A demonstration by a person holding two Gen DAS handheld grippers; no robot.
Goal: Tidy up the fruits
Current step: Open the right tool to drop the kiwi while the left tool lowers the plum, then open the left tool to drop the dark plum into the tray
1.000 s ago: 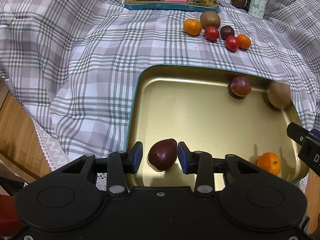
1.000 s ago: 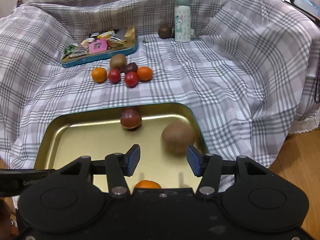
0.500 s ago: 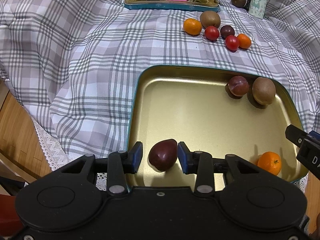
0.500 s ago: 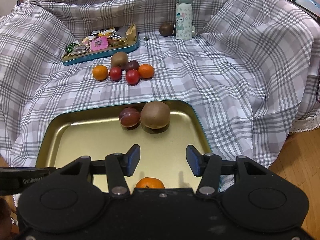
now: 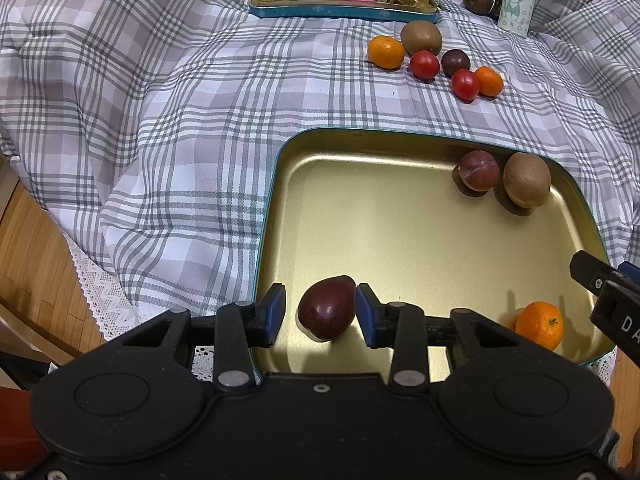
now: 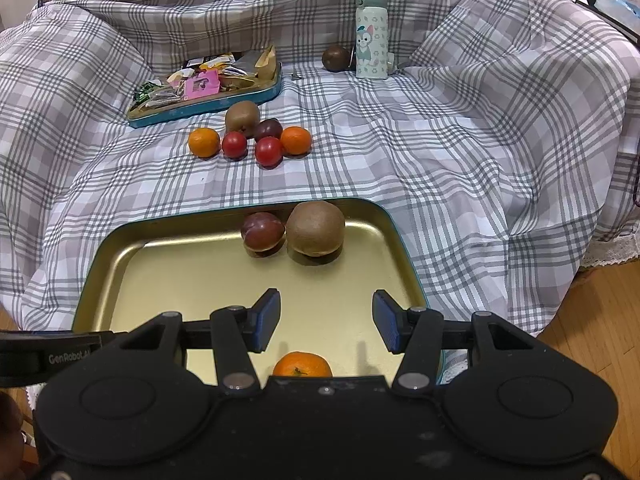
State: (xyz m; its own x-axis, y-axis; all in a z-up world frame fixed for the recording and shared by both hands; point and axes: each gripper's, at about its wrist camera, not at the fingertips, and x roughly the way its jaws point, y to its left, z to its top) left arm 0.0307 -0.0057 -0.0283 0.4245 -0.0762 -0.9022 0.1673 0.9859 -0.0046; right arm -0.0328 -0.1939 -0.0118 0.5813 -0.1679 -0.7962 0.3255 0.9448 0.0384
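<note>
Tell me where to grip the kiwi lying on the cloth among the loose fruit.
Grip the kiwi across its narrow middle, coming from above: tomatoes and a dark plum crowd its near side, and the snack tray sits close behind.

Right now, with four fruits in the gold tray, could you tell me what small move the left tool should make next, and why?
Probably lift the left tool straight up and away. The dark red fruit sits on the gold tray floor between its open pads, with a gap on the left side, so it looks released. Six fruits, among them a tangerine, wait on the checked cloth.
</note>
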